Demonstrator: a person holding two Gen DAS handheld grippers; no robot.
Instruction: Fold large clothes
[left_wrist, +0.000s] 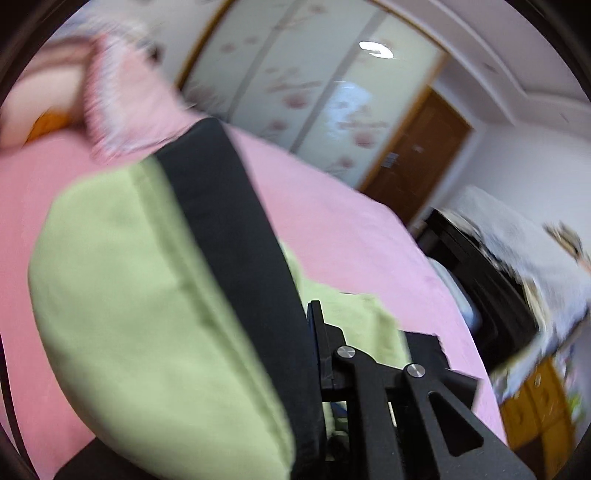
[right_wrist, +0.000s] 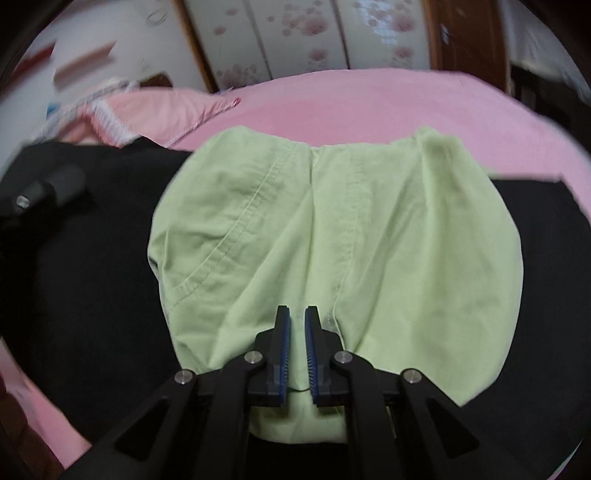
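While the light-green garment (right_wrist: 332, 236) is lying on a black cloth (right_wrist: 85, 266) over the pink bed (right_wrist: 369, 107), the right gripper (right_wrist: 297, 332) is hovering at its near edge, fingers (right_wrist: 283, 347) narrowly parted and gripping nothing; the left gripper's (left_wrist: 317, 332) state I cannot tell.

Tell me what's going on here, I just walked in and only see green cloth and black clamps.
A person with two handheld grippers is folding a light green garment lying on a black mat over a pink bed. The right gripper sits at the garment's near edge, jaws narrowly apart with cloth between them. The left gripper's view is blurred, its grip unclear.
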